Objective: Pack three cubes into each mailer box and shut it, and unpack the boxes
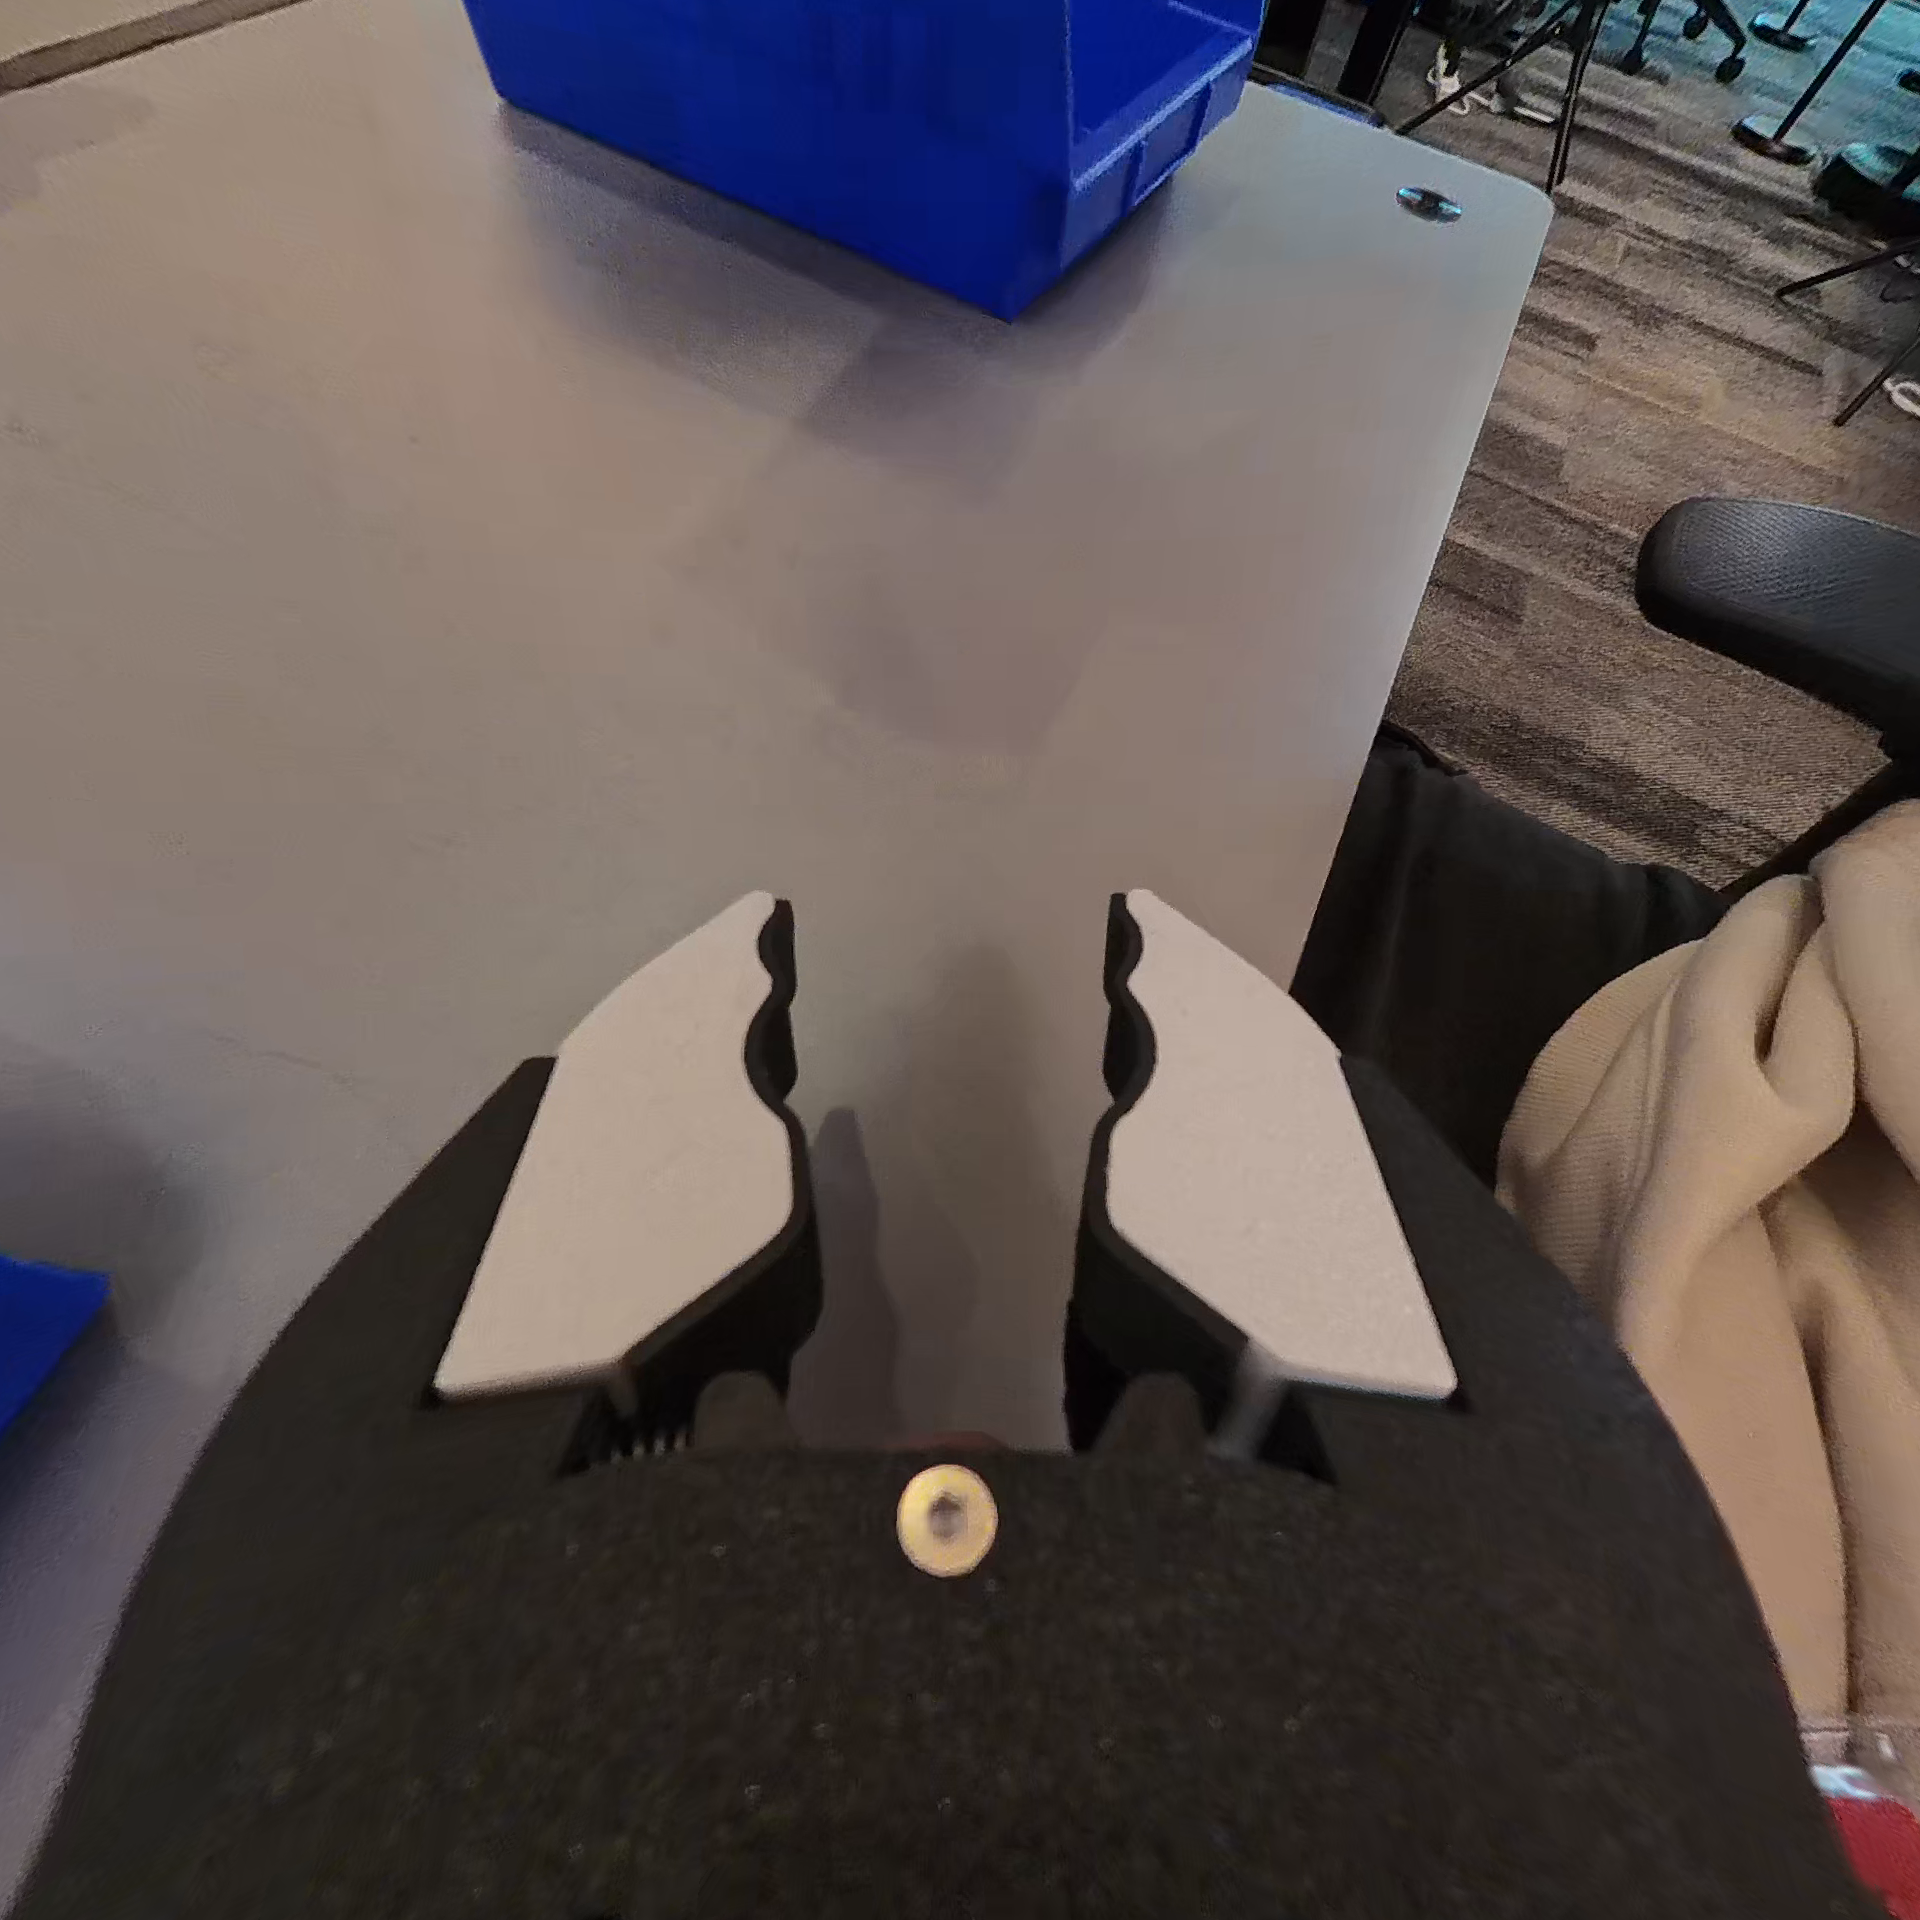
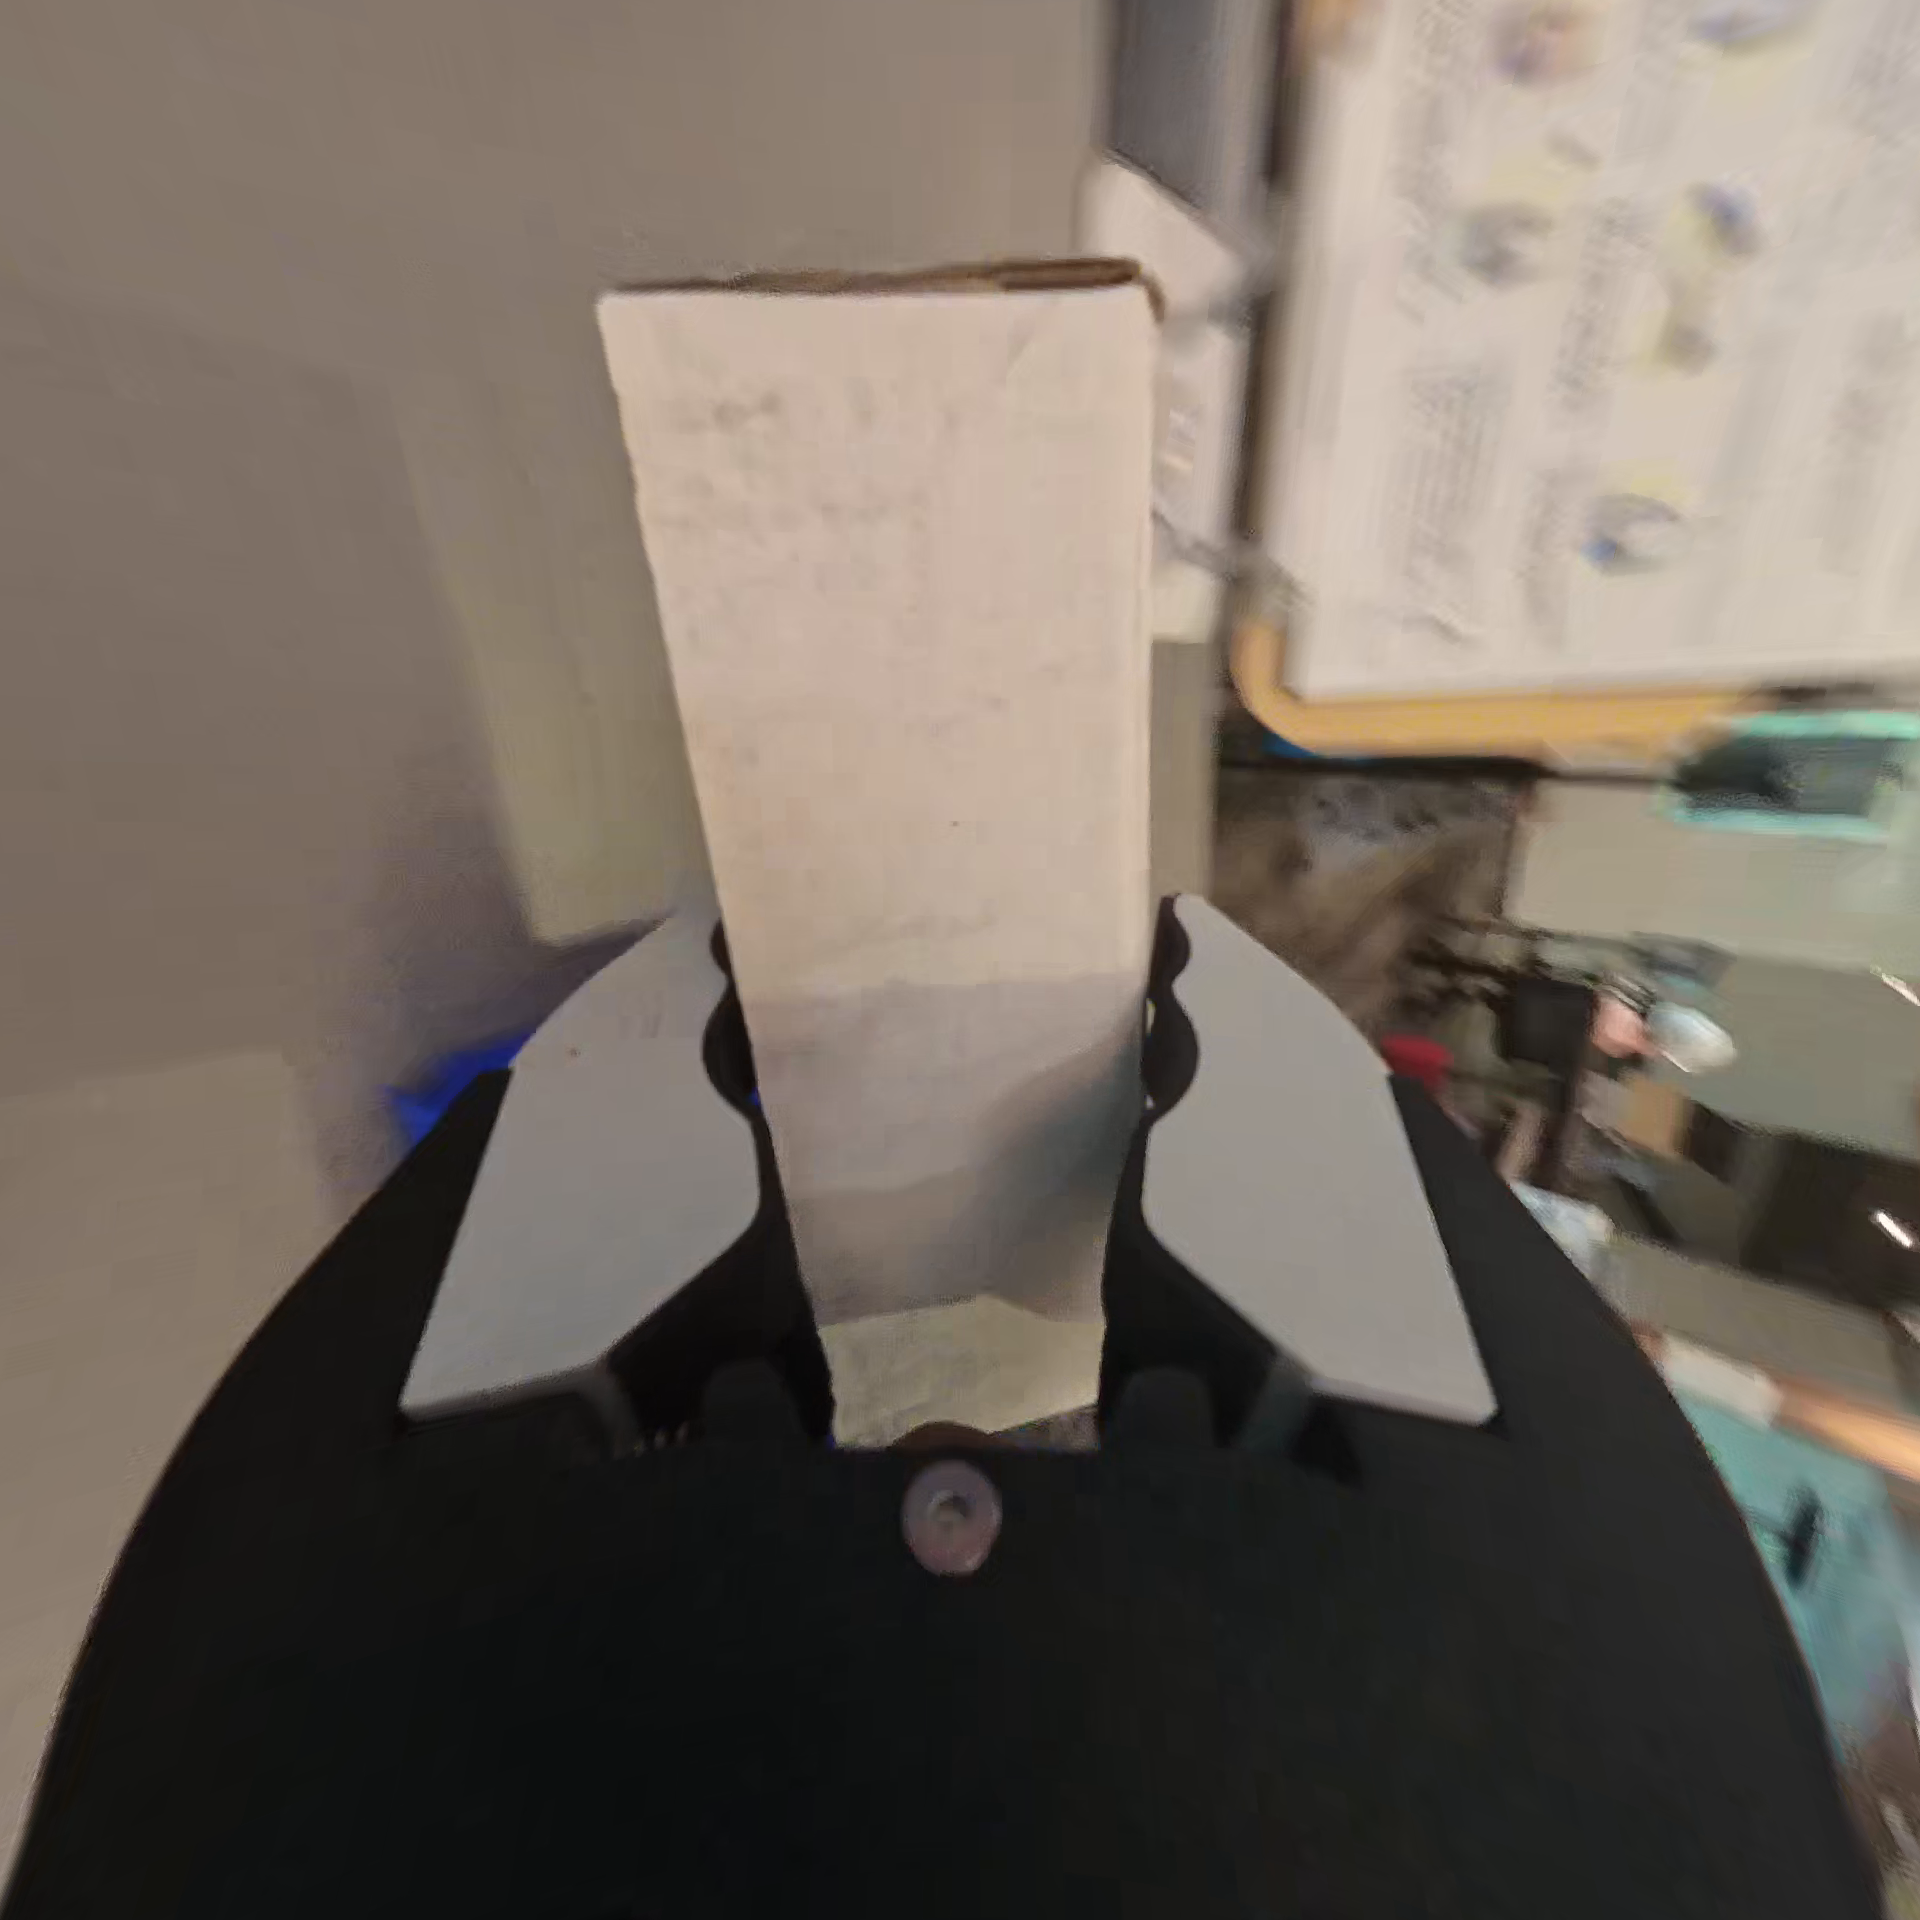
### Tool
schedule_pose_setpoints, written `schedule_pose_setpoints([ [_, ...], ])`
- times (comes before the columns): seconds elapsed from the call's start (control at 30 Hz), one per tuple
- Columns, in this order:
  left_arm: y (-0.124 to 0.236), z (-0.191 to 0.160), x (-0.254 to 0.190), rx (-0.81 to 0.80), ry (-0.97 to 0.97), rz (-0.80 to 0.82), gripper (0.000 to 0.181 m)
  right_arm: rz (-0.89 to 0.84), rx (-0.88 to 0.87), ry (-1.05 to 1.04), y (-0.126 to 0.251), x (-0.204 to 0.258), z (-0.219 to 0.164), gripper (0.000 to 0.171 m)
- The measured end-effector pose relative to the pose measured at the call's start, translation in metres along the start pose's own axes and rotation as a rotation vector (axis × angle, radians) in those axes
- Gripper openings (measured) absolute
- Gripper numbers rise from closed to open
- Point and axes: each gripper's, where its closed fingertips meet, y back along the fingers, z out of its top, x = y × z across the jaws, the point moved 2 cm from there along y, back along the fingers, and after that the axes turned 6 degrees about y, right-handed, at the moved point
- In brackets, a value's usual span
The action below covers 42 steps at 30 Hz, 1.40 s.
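The white mailer box [image 2: 894,727] sits clamped between the fingers of the right gripper [image 2: 940,935], raised off the table with a pale wall and a blurred whiteboard behind it. Its long axis runs straight out along the fingers, away from the camera, so the far end with the brown corrugated edge sticks well beyond the fingertips while the near end reaches back almost to the gripper's throat. The jaws are closed onto its two narrow sides, held apart only by the box's width; whether its lid is shut or what it holds cannot be told from this face. The view is smeared, which suggests the box is in motion. A touch of blue shows low at the left, beside the left finger. The left gripper [image 1: 951,914] hangs over the bare grey table [image 1: 520,623] with its jaws parted to a moderate gap and nothing between them. Ahead of it, well apart, stands a blue storage bin [image 1: 883,135], and a second blue patch [image 1: 42,1330] lies at the left edge. As I judge it, the box is wholly the right hand's to carry and set down, and the free left hand is the one to meet its overhanging end.
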Motion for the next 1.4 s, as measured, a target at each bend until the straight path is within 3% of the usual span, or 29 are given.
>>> schedule_pose_setpoints([
  [0.1,-0.003,0.005,0.000,-0.017,0.017,-0.014,0.056,-0.180,0.063,-0.075,0.018,-0.039,-0.082,0.073],
  [0.17,-0.006,0.007,0.001,-0.019,0.024,-0.020,0.055,-0.253,0.091,-0.069,0.010,-0.044,-0.130,0.073],
  [0.27,-0.012,0.011,0.003,-0.022,0.020,-0.017,0.055,-0.295,0.150,-0.047,-0.028,-0.027,-0.177,0.073],
  [0.37,-0.017,0.012,0.005,-0.020,0.033,-0.016,0.055,-0.329,0.244,0.033,-0.073,-0.009,-0.202,0.074],
  [0.57,-0.019,0.008,0.009,-0.012,0.051,-0.006,0.055,-0.375,0.256,-0.024,-0.116,0.003,-0.206,0.073],
  [0.67,-0.015,0.004,0.011,-0.009,0.059,-0.003,0.056,-0.292,0.249,-0.023,-0.124,0.020,-0.200,0.066],
  [0.77,-0.011,0.004,0.010,-0.015,0.066,-0.007,0.057,-0.294,0.261,-0.022,-0.122,0.022,-0.199,0.066],
  [0.87,-0.008,0.004,0.007,-0.015,0.066,-0.013,0.058,-0.250,0.292,-0.055,-0.119,0.030,-0.202,0.081],
  [1.0,-0.006,0.007,0.004,-0.035,0.058,-0.010,0.060,-0.265,0.286,-0.102,-0.099,0.037,-0.194,0.077],
  [1.1,-0.008,0.013,0.004,-0.063,0.084,-0.006,0.063,-0.308,0.246,-0.281,-0.070,0.041,-0.178,0.078],
  [1.2,-0.010,0.018,0.003,-0.088,0.102,-0.023,0.062,-0.363,0.143,-0.603,-0.037,0.052,-0.147,0.078],
  [1.3,-0.013,0.024,-0.004,-0.116,0.142,-0.090,0.061,-0.345,-0.043,-0.925,-0.015,0.084,-0.108,0.075],
  [1.37,-0.015,0.026,-0.009,-0.115,0.144,-0.118,0.060,-0.327,-0.133,-1.051,-0.008,0.111,-0.087,0.064],
  [1.4,-0.015,0.025,-0.010,-0.104,0.128,-0.114,0.060,-0.298,-0.157,-1.064,-0.006,0.124,-0.076,0.072],
])
